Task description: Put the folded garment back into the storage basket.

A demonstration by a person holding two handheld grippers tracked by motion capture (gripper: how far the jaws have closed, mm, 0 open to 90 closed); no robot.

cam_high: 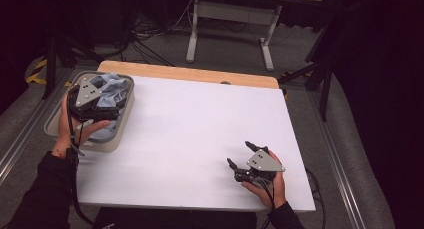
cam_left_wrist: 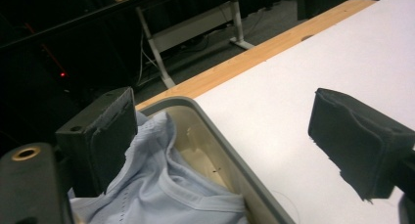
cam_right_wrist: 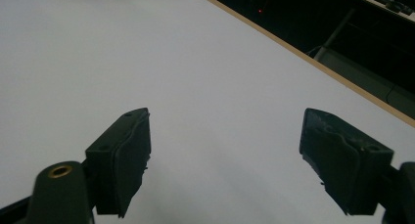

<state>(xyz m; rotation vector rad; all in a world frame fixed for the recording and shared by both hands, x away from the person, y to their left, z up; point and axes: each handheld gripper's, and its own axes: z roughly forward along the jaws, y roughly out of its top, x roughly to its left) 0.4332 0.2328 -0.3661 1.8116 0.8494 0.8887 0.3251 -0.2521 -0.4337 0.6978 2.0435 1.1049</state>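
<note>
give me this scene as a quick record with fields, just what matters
work surface: white table with a wooden far edge
container: grey bin at the table's left edge
contents: light blue cloth crumpled inside the bin
left gripper: over the bin, open, one of its fingers against the cloth, the other over the table
right gripper: open, nothing between its fingers, low over bare table at the near right
cloth held: no, not clamped
</note>
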